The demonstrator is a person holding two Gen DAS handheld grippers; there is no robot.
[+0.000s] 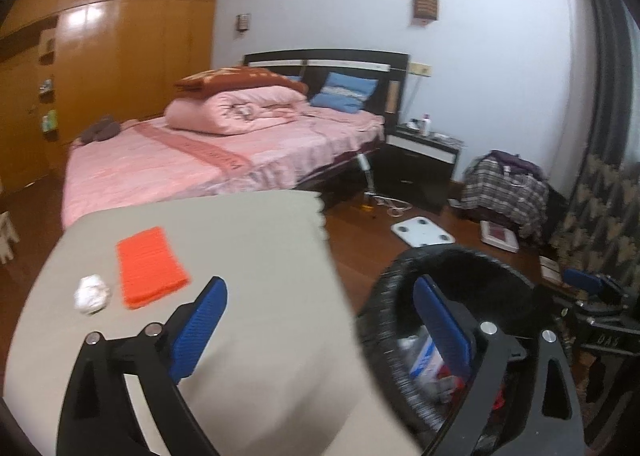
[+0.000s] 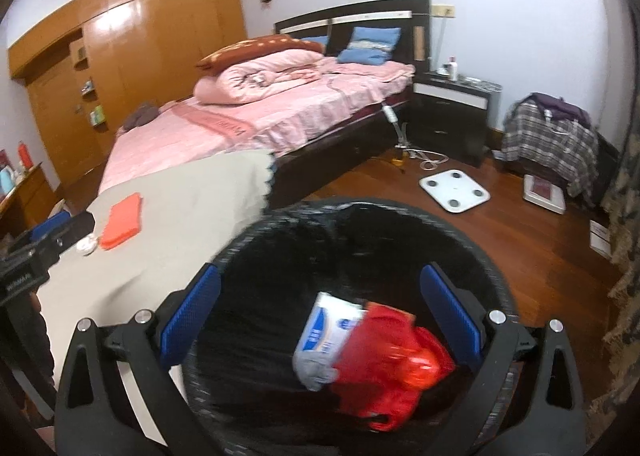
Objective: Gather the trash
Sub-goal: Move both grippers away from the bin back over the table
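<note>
over the black trash bin (image 2: 360, 240) hangs the right gripper (image 2: 320, 316), its blue pads spread wide with nothing between them. down inside the bin lie a red plastic bag (image 2: 392, 368), crumpled and glossy, and a white-and-blue packet (image 2: 328, 330) that partly overlaps it, with a grey scrap at the packet's lower end. the bin's dark liner looks blurred.

beside the bin stands a table with a grey-beige cloth (image 1: 256, 264). on the cloth sits a crumpled white paper ball (image 1: 92, 294), small, wrinkled and roughly round, just beside a folded orange cloth (image 1: 150, 266) whose surface looks ribbed. the left gripper (image 1: 320, 320) is also spread open and holds nothing; its one pad shows over the cloth, the other over the bin's rim (image 1: 384, 296). the paper ball lies to the left of that gripper, apart from the fingers.
</note>
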